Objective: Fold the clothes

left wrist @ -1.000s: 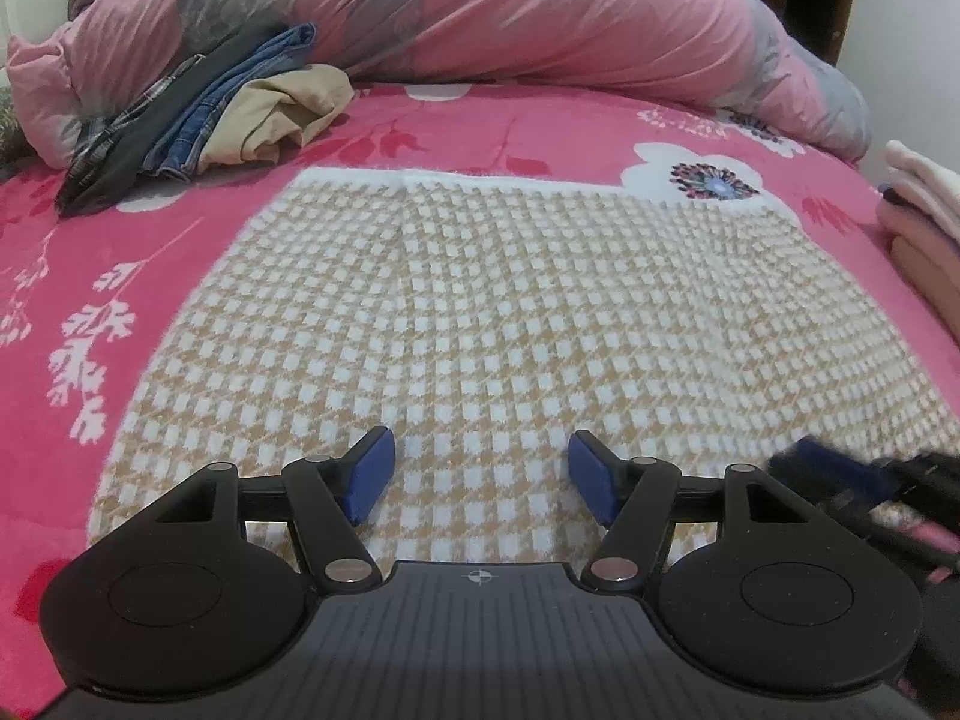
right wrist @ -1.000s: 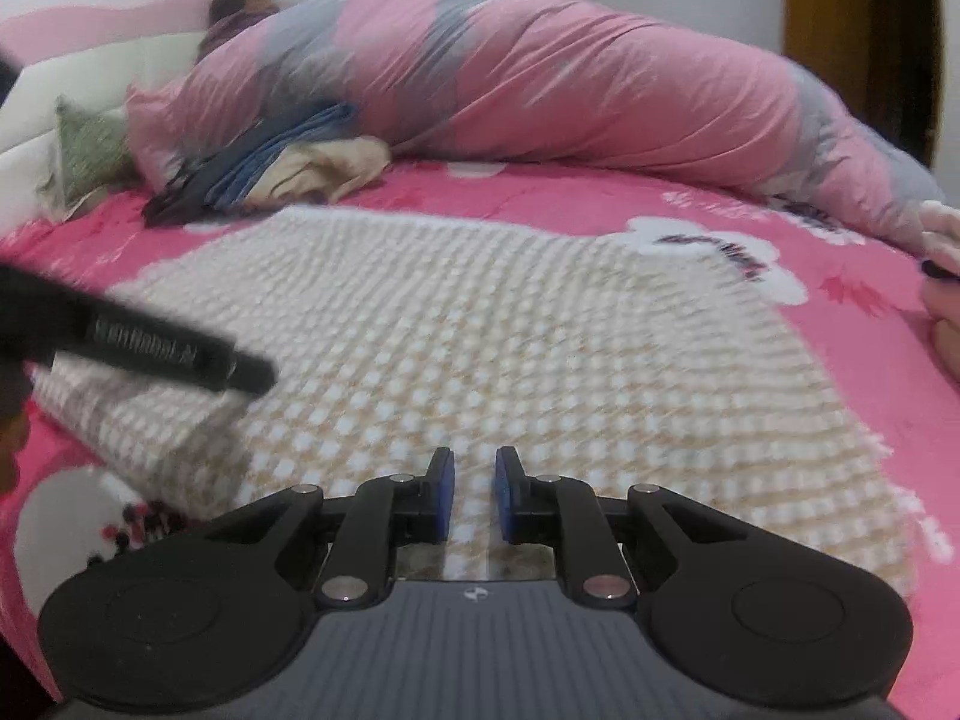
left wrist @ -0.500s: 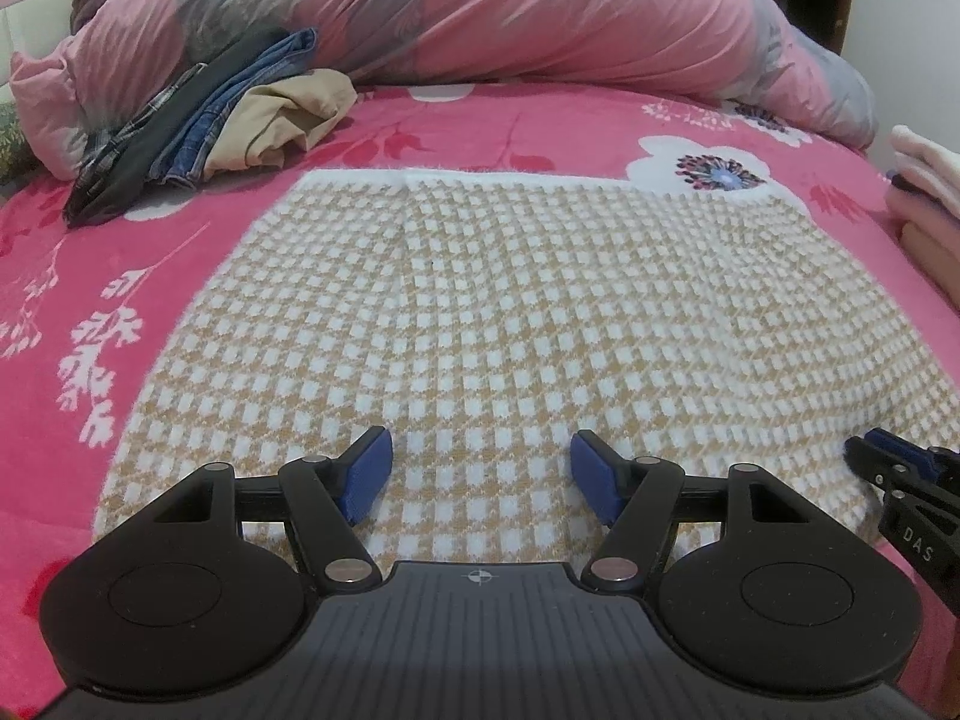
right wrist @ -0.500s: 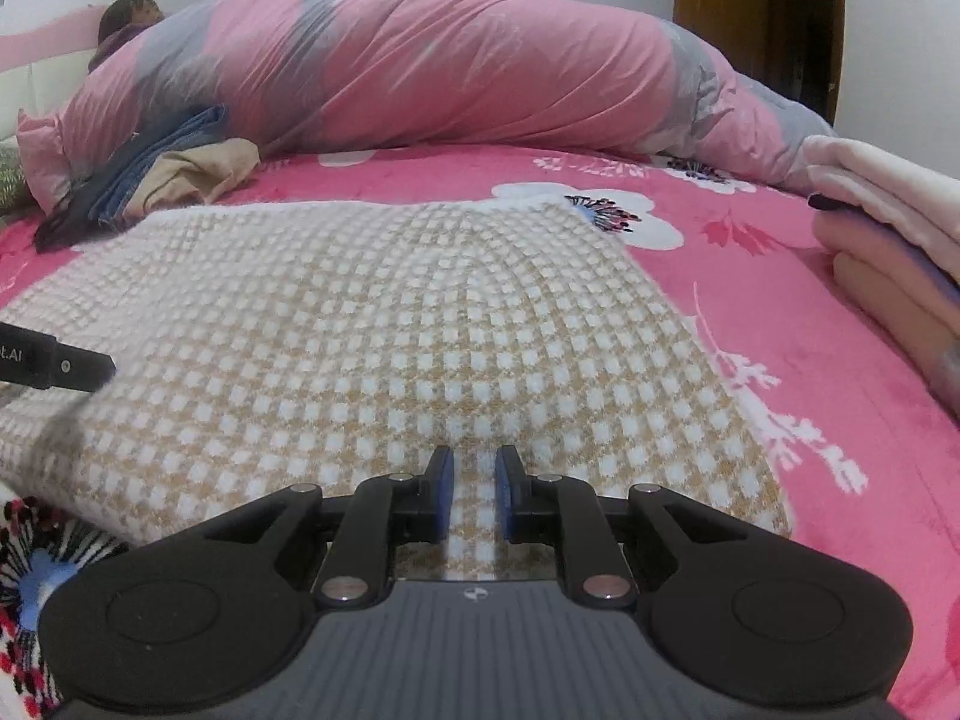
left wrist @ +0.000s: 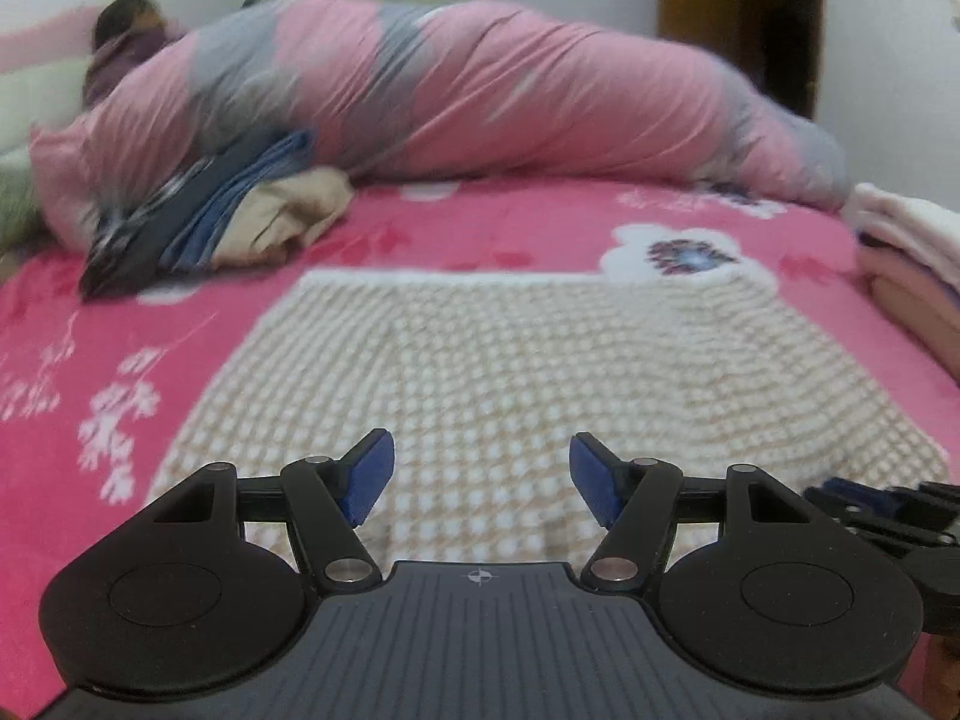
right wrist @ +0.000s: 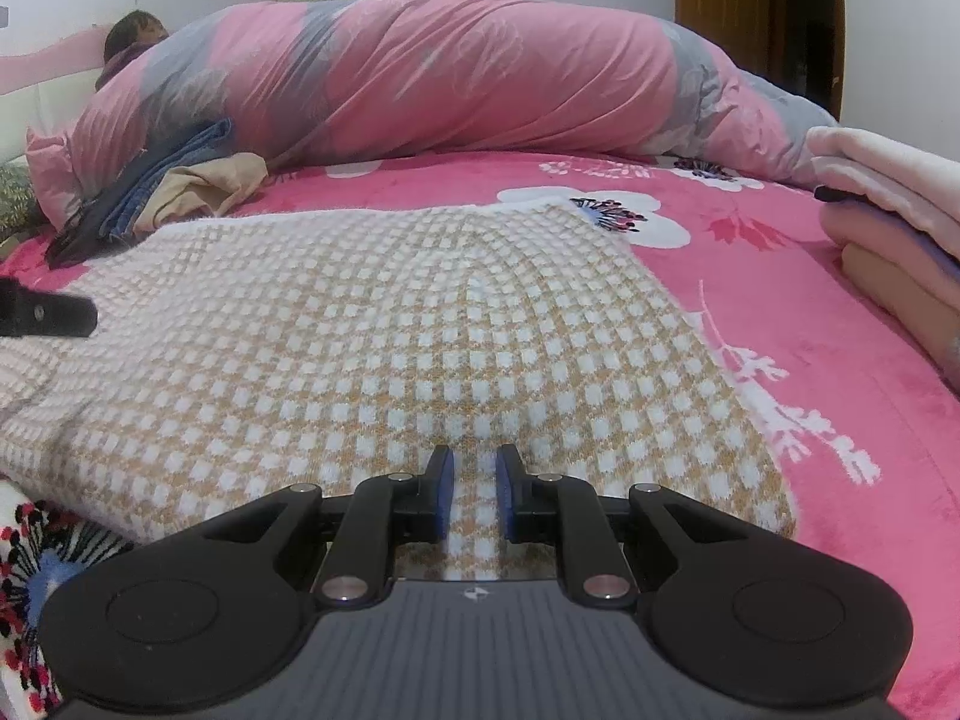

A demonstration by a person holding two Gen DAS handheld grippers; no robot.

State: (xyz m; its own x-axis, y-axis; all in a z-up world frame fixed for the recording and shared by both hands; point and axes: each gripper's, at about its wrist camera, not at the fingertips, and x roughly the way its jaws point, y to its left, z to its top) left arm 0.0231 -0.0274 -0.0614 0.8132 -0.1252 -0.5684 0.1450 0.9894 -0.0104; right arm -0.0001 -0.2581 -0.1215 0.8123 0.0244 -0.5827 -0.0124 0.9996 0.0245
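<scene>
A tan-and-white checked knit garment (left wrist: 528,372) lies flat on the pink flowered bed, folded into a rectangle; it also shows in the right wrist view (right wrist: 384,336). My left gripper (left wrist: 480,480) is open and empty, just above the garment's near edge. My right gripper (right wrist: 474,492) has its jaws nearly closed with a narrow gap, at the garment's near right edge; the cloth shows between the pads, and I cannot tell if it is pinched. The right gripper's tip shows at the right of the left wrist view (left wrist: 870,498).
A rolled pink-and-grey duvet (right wrist: 456,72) lies across the back. A pile of unfolded clothes (right wrist: 156,204) sits at the back left. A stack of folded pink garments (right wrist: 900,222) stands at the right. A wooden door (right wrist: 756,12) is behind.
My left gripper has tilted up and drawn back, so more of the room shows and the view is blurred. My right gripper has edged slightly forward along the garment's right side.
</scene>
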